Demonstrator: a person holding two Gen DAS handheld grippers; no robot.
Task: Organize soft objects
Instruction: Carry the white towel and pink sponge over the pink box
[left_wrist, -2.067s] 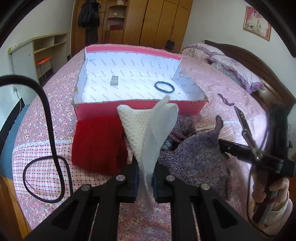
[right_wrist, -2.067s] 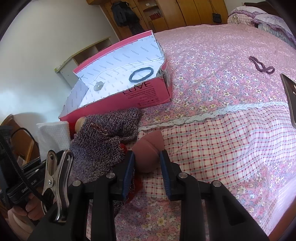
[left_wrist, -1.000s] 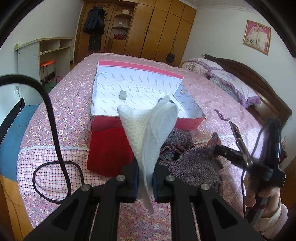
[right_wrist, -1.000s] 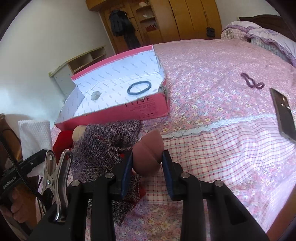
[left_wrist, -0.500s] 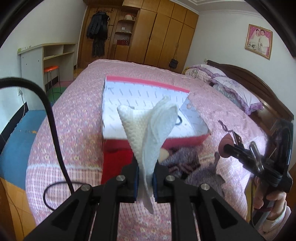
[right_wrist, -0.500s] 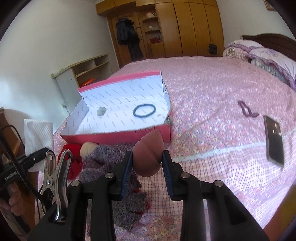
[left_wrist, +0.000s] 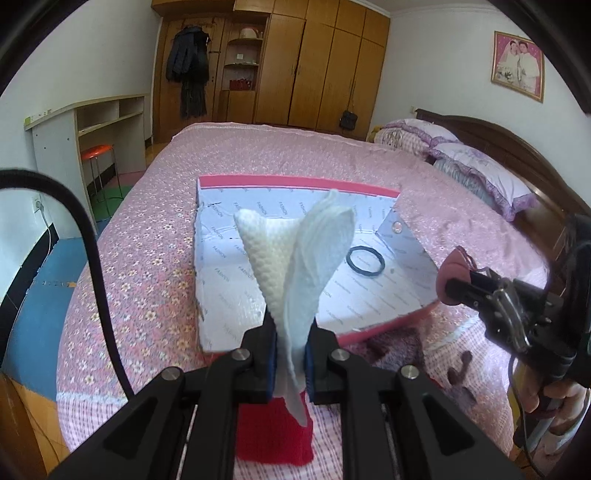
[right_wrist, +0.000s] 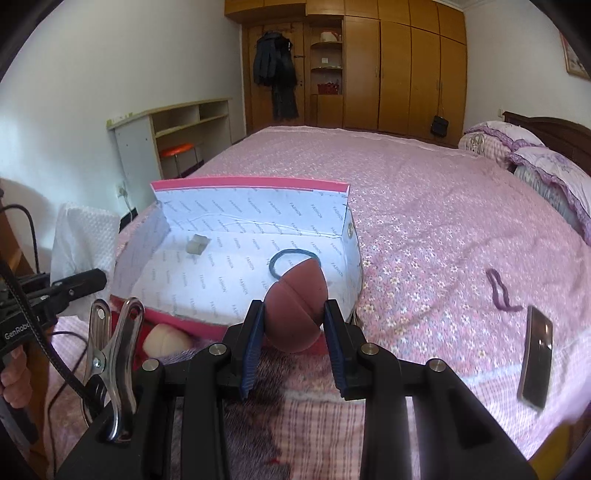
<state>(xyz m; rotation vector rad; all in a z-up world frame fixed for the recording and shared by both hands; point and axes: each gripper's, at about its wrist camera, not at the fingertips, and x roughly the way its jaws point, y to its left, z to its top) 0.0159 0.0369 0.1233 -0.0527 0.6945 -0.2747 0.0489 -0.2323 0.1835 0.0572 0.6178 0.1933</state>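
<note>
Beside the box (right_wrist: 258, 266), a phone (right_wrist: 535, 358) lies on the bed (right_wrist: 424, 206).

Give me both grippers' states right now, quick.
Left gripper: closed on the white cloth.
Right gripper: closed on the brown sponge.

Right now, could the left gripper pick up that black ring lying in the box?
Probably not yet. The left gripper has its jaws shut on the white cloth, so nothing else fits. The way to the black ring in the open box looks free otherwise.
</note>
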